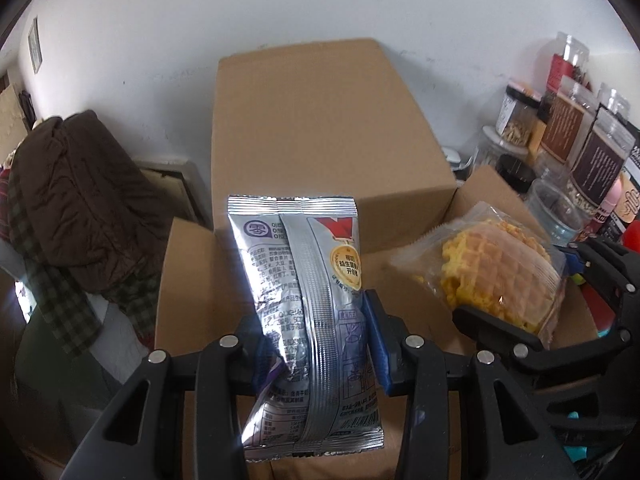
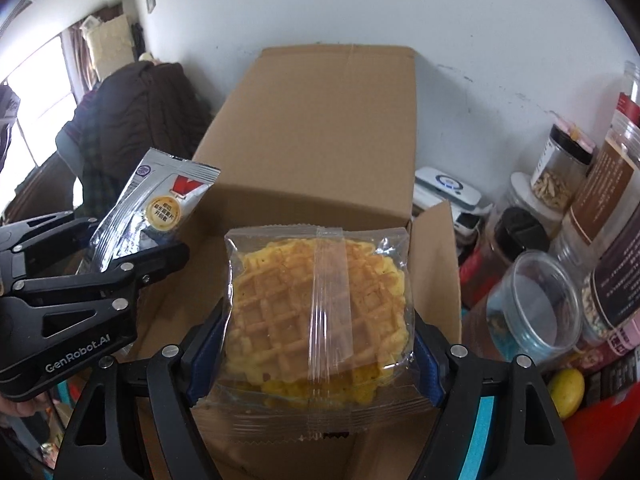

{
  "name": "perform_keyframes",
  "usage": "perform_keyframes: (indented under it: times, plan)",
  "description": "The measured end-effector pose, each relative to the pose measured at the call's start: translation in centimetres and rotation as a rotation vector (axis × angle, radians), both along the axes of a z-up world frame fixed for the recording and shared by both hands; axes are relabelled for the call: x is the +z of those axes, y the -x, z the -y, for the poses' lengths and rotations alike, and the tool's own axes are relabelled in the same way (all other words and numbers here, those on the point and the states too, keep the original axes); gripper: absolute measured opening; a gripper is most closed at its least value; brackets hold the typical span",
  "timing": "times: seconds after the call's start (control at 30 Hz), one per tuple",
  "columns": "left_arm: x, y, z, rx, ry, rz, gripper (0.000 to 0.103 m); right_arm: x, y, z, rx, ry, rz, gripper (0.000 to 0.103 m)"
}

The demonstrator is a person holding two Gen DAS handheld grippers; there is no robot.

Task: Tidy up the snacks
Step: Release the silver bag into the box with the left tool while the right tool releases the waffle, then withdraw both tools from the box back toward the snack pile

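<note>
With the left gripper (image 1: pixel 316 344) clenched on the silver foil sachet (image 1: pixel 308 300) and the right gripper (image 2: pixel 316 344) grasping the clear-wrapped yellow waffle (image 2: pixel 316 304), lower both level into the open brown cardboard box (image 2: pixel 436 264) below.

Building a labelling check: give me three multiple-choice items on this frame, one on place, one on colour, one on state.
1. Where do the clear jars stand relative to the cardboard box in the right wrist view?
A. to its right
B. on top of it
C. to its left

2. What colour is the foil packet?
A. green
B. silver
C. black

3. What state is the right hand-held gripper in?
A. open and empty
B. out of view
C. closed on the waffle pack

Answers: 1 A, jars crowd the picture's right side. 2 B, shiny silver wrapper. 3 C, both pads press the pack's sides.
</note>
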State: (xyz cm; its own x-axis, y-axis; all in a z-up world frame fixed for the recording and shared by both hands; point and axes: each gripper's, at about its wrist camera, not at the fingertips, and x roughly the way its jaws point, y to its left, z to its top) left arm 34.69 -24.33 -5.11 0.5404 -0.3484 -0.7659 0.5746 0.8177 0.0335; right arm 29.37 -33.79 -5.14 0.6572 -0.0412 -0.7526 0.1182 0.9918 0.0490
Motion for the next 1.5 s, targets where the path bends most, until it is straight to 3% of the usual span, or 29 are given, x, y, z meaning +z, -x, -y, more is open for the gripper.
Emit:
perform_keyframes:
  times: [0.1,0.17,0.23,0.27,0.57,1.07,1.5]
  plan:
    - [0.1,0.3,0.0,0.03,-0.032,0.018,0.041,-0.1,0.1,-0.6,0.012,0.027,-0.015,0.084]
    - [0.4,0.6,-0.1,0.048,-0.045,0.026,0.051,0.2,0.5,-0.9,0.005,0.052,-0.012,0.092]
    - [1.0,0.9,-0.3,0.063,-0.048,0.042,0.068,0.3,0.7,-0.6,-0.01,0.056,-0.011,0.094]
    - [1.3,1.2,-0.5,0.069,-0.05,0.054,0.069,0.4,0.9,-0.4,-0.017,0.049,-0.014,0.094]
    - [5.9,4.5,-1.5,0.063,0.008,0.109,0.07,4.8,4.3,-0.2,-0.056,0.06,0.052,0.094]
    - [14.4,12.2,-6.2,0.075,0.12,0.242,0.07,13.5,11.6,-3.2,-0.061,0.089,0.256,0.094]
    - [17.9,21.2,-11.9,0.049,0.155,0.33,0.07,17.1,19.9,-8.8,0.002,0.114,0.387,0.094]
